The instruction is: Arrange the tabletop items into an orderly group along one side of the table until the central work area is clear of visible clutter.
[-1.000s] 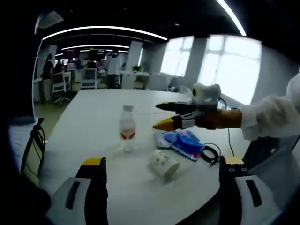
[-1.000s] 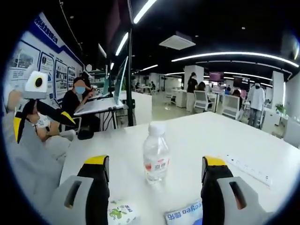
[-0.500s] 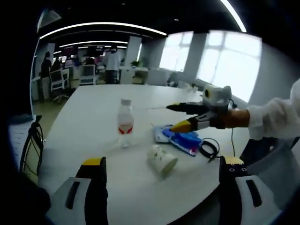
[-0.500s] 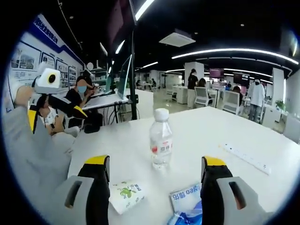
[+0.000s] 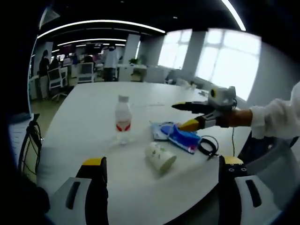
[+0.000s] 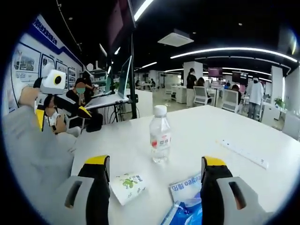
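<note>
Right gripper [image 5: 186, 116] lower, seemingly nearer blue packet [image 5: 180, 136].

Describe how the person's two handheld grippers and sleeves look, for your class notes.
Each gripper has two black jaws with yellow tips on grey bodies. The right gripper carries a pale box with a round lens; a white sleeve is behind it. The left gripper looks alike, with a grey sleeve.

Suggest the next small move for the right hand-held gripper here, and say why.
Probably lower the open right hand-held gripper onto the blue plastic packet: it hovers just above it, jaws apart, while the clear water bottle and the tipped white paper cup lie loose mid-table.
</note>
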Demonstrator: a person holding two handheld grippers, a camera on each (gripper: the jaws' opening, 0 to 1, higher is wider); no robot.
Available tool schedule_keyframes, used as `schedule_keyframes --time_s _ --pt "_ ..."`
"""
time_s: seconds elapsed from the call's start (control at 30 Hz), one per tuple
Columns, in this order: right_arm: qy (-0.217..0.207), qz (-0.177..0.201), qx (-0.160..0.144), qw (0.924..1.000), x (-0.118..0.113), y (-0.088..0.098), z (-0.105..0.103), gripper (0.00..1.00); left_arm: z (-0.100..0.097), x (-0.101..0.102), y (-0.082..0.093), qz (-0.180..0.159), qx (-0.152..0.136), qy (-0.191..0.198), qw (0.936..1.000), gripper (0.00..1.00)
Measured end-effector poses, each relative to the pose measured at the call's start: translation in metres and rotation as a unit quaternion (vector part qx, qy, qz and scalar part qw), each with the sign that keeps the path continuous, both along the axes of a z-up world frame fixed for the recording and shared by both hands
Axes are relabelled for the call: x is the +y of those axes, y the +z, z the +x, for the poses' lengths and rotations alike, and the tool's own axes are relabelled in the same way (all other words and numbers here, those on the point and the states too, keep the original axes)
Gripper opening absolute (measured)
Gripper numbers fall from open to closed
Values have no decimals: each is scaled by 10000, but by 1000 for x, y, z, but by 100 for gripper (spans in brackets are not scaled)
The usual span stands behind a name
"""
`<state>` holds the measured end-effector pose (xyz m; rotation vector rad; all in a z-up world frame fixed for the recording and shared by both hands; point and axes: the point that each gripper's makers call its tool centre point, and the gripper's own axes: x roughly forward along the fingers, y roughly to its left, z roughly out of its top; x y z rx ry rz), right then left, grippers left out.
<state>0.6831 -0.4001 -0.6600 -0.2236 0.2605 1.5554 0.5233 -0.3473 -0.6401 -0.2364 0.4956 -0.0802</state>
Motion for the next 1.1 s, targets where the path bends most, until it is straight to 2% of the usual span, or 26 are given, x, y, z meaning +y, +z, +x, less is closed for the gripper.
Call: schedule_keyframes --time_s 0.2,0.37,0.57,0.8,0.97,1.1 --pt "139 14 -30 9999 3 2 -11 77 0 1 1 -70 -22 59 10000 95" --pt "299 -44 -90 9995 5 -7 -18 76 1 3 1 -239 -50 99 9997 95" --pt "445 -173 -103 9988 1 -22 -33 75 -1 3 -2 -162 41 101 9998 94" --pt "441 -251 0 9987 -3 -37 -37 75 -2 2 -3 -170 62 87 9998 93" --pt "488 -299 -263 9980 -4 -46 -40 72 -1 1 -5 -124 91 46 9999 92" --pt "550 -367 -288 9974 -4 -53 -46 71 -2 2 -4 -112 82 53 9999 92"
